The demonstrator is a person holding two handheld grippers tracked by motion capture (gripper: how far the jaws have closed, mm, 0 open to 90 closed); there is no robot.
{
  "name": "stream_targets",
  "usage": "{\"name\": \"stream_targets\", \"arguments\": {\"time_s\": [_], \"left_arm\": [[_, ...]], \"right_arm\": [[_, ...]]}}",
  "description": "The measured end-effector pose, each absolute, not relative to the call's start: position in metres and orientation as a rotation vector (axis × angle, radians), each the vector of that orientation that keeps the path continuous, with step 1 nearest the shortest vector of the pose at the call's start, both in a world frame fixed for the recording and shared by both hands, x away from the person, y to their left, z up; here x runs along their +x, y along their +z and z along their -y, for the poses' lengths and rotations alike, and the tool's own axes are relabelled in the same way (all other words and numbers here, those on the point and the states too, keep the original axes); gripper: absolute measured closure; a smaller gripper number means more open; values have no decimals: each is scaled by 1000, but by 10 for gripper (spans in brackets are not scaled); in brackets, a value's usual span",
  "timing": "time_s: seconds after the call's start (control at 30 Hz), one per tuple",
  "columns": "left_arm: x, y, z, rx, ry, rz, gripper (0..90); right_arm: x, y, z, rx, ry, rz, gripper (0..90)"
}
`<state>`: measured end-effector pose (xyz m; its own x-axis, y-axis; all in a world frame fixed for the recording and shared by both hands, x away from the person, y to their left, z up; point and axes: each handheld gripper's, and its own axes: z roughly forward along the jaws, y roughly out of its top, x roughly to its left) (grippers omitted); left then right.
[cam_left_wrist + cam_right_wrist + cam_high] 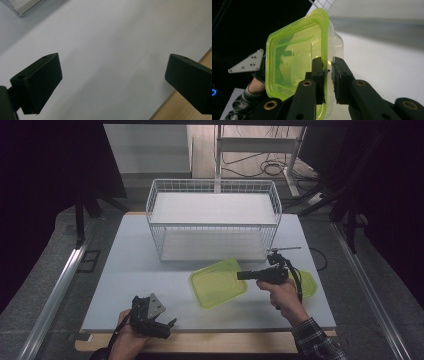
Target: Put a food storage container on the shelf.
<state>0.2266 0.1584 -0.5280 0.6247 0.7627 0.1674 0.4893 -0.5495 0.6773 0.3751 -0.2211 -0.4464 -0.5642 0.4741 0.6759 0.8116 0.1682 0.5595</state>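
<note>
the green container (217, 283) sits tilted over the desk (125, 270), just in front of the wire rack (214, 220); the right gripper (243, 275) has its fingers clamped on the container's rim. the left gripper (170, 326) rests at the desk's near edge, fingers spread wide apart.

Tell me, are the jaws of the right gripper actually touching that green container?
Touching. In the right gripper view, the right gripper has its jaws closed on the rim of the green container, one on each side of its wall.

A container (218, 283) lies on the table (130, 270) before the wire rack (214, 220).
</note>
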Motion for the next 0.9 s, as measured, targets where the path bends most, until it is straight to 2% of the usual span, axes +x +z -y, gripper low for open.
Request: {"name": "stream_targets", "arguments": {"time_s": [0.9], "left_arm": [[228,-530,-159,2216,642,-954,7]], "right_arm": [[402,-377,214,-1232,-1526,2105,800]]}}
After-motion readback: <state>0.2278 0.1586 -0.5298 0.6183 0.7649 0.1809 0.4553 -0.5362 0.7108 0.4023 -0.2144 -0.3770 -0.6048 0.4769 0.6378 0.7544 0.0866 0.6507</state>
